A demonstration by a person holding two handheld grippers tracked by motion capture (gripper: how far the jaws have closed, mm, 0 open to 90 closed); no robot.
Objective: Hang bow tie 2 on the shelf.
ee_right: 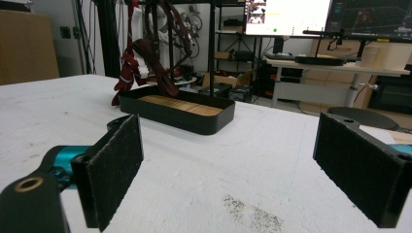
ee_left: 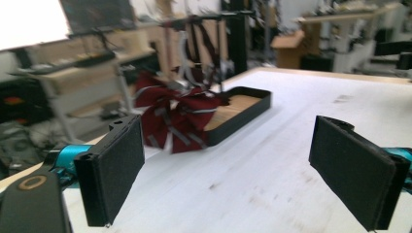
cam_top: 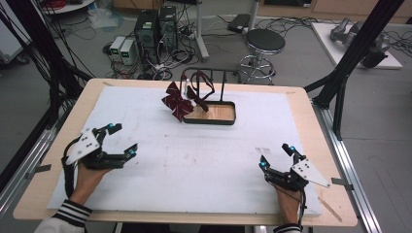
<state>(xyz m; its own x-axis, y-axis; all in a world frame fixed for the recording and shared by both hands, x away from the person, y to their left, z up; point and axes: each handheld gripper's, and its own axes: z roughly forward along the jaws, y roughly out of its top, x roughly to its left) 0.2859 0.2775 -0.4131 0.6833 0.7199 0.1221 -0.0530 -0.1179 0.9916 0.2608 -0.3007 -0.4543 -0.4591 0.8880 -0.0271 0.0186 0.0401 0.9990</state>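
one dark red bow [cam_top: 178, 104] hangs over one black tray [cam_top: 219, 120]; left gripper [cam_top: 122, 140] and right gripper [cam_top: 277, 157] fingers spread, empty.

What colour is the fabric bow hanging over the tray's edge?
Dark red fabric bow with pale grey stripes, clearest in the left gripper view.

A dark red bow tie with pale stripes [cam_top: 178, 103] hangs by its strap from the black rack [cam_top: 209, 73] at the far middle of the table. Its spread loops droop over the left end of the black tray with a wooden floor [cam_top: 228, 119], touching its rim. More dark red straps [cam_top: 201, 90] dangle from the same bar just above the tray.
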